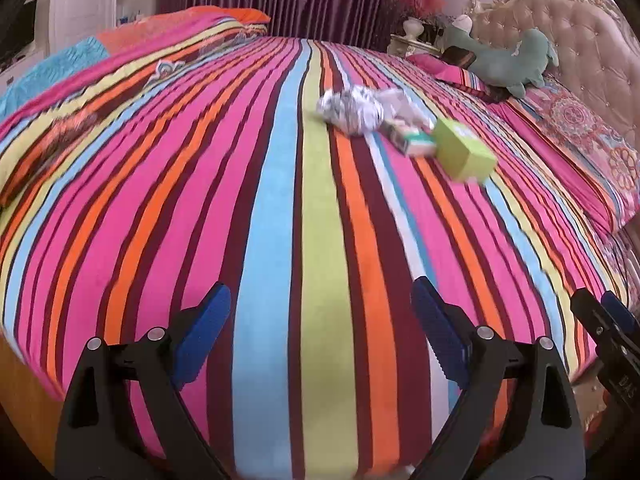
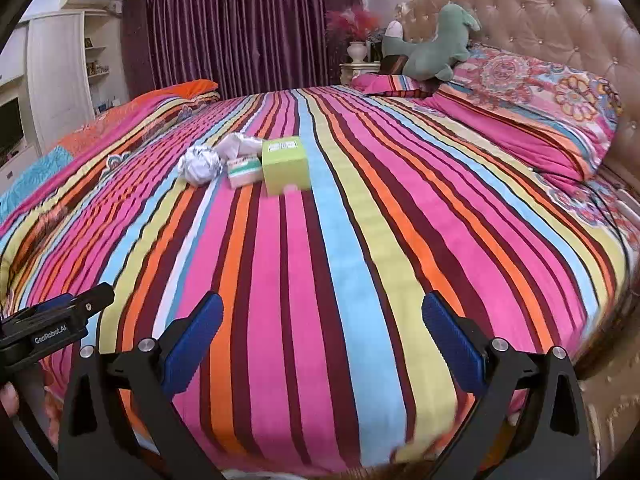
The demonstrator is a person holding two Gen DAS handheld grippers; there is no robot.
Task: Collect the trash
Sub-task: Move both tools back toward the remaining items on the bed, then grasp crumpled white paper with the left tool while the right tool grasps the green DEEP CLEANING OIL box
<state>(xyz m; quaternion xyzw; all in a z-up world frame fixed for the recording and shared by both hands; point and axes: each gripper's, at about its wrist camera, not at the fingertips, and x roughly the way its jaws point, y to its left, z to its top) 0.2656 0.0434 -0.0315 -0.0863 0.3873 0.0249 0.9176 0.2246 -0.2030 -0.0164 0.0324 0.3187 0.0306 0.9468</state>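
Trash sits in one cluster mid-bed on the plush striped bedspread [image 2: 340, 280]: one crumpled foil ball [image 2: 200, 166], one wad of white paper [image 2: 240, 145], one flat green-and-white carton [image 2: 244, 173] and one lime-green cardboard cube [image 2: 286, 164], touching in a row. Two grippers, left gripper [image 1: 320, 344] and right gripper [image 2: 322, 344], hover near the bed's edge, well apart from it. Both have ribbed blue pads spread wide, grasping nothing.

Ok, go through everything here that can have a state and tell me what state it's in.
Left gripper: open, empty.
Right gripper: open, empty.
Paper ball: crumpled, lying on the bed.
Green box: closed, resting on the bed.
Small carton: lying between ball and green box.
Curtains: drawn shut.
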